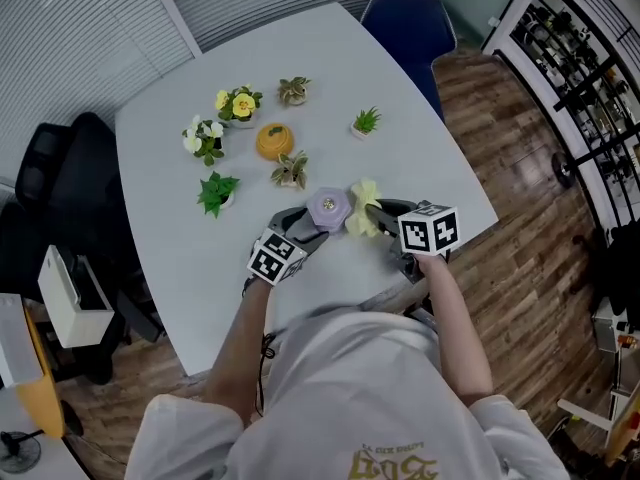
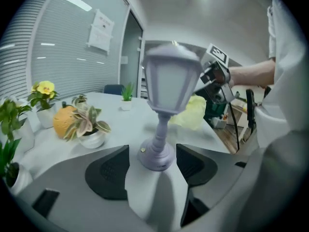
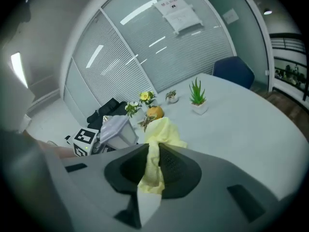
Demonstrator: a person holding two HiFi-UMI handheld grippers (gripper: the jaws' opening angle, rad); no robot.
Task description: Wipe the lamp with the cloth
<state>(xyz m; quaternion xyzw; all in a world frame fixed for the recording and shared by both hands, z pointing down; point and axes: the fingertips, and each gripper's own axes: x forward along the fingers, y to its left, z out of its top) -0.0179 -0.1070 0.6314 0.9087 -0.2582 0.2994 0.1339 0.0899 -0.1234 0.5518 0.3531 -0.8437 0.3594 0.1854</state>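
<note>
A lilac lantern-shaped lamp (image 1: pixel 328 206) stands on the white table (image 1: pixel 400 158). In the left gripper view the lamp (image 2: pixel 171 83) rises upright, its round base between the tips of my left gripper (image 2: pixel 152 152). A thin gap shows on each side of the base, so that gripper (image 1: pixel 298 230) is open. My right gripper (image 3: pixel 153 158) is shut on a yellow cloth (image 3: pixel 161 132). The cloth (image 1: pixel 363 213) hangs right beside the lamp's head (image 3: pixel 115 129). From the left gripper view the cloth (image 2: pixel 193 112) shows just behind the shade.
Small potted plants (image 1: pixel 216 192) and flowers (image 1: pixel 238 105) ring an orange ornament (image 1: pixel 274 140) beyond the lamp. A variegated plant (image 1: pixel 290 170) stands close behind it. A blue chair (image 1: pixel 408 28) sits at the far side, a black chair (image 1: pixel 60 188) at the left. The table's near edge (image 1: pixel 330 308) is by my body.
</note>
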